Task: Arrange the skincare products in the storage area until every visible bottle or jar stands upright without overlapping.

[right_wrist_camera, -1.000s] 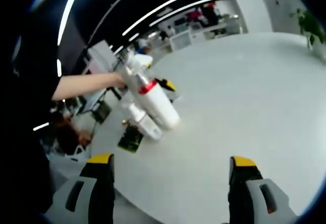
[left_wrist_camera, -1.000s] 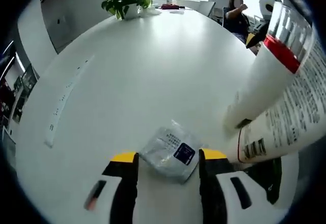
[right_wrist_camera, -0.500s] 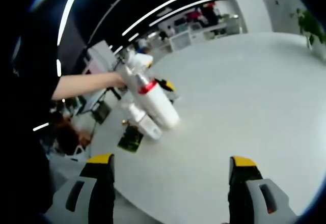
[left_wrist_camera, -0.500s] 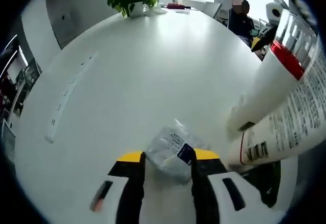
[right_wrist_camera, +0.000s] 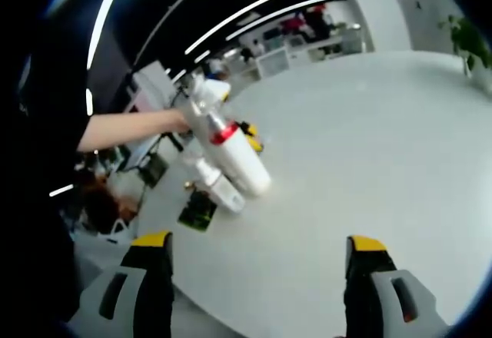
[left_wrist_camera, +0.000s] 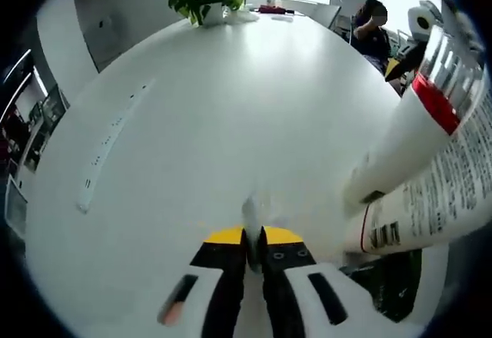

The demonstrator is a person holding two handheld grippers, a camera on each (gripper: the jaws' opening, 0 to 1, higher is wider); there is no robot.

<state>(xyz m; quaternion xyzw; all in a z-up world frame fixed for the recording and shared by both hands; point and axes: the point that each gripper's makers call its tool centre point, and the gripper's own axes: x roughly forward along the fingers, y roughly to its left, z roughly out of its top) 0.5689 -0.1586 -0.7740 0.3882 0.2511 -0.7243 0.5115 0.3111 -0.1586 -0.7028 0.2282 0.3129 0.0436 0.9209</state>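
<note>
My left tongs [left_wrist_camera: 254, 244] are closed on a thin clear sachet [left_wrist_camera: 251, 213] on the white bench [left_wrist_camera: 215, 107], beside two white bottles [left_wrist_camera: 430, 169] that lean tilted. My right tongs [right_wrist_camera: 257, 255] are wide open, holding nothing, well apart from them.

Two white tubes lie tipped over at the table's near edge — the large tube [right_wrist_camera: 231, 154] with a red band and clear ribbed cap resting slantwise across the smaller tube [right_wrist_camera: 217, 185] — while a crinkled clear sachet [left_wrist_camera: 252, 226] is pinched edge-on just beside them.
</note>
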